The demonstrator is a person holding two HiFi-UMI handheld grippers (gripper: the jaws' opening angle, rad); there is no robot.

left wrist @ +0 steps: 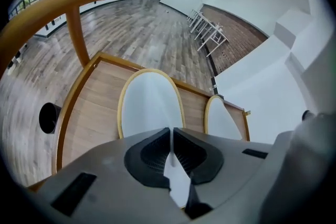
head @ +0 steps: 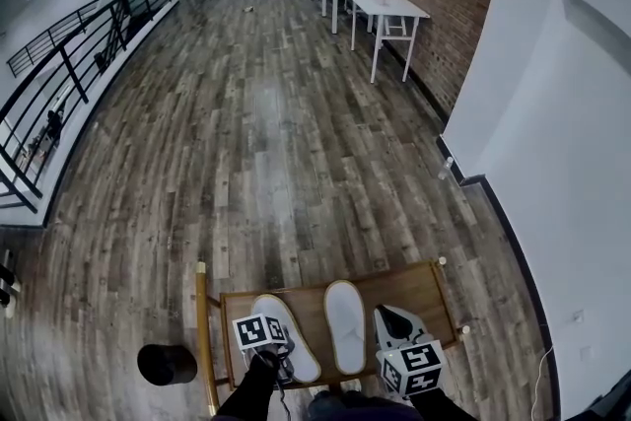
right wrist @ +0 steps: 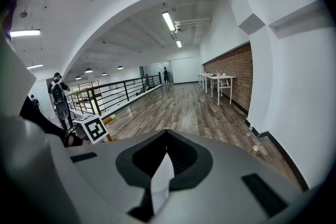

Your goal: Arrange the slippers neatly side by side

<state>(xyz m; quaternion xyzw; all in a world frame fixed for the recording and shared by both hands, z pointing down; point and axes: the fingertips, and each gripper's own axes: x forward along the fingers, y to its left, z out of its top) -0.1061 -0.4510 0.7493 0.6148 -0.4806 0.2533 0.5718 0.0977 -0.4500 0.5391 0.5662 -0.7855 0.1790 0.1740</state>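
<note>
Two white slippers lie lengthwise on a wooden board [head: 419, 286] with a raised rim. The left slipper [head: 296, 350] [left wrist: 151, 105] and the right slipper [head: 345, 311] [left wrist: 220, 120] lie a little apart, both with thin tan edges. My left gripper [head: 278, 350] [left wrist: 171, 139] sits over the near end of the left slipper. Its jaws are shut, with a thin white edge of that slipper showing between the pads. My right gripper [head: 394, 320] [right wrist: 167, 147] is raised over the board's right part, pointing out over the hall, shut with nothing in it.
A wooden rail [head: 201, 330] [left wrist: 52, 2] stands along the board's left side. A black round object [head: 166, 363] lies on the plank floor beside it. A white wall [head: 552, 163] runs along the right, white tables [head: 386, 10] stand far ahead, and a black railing [head: 79, 54] lines the left.
</note>
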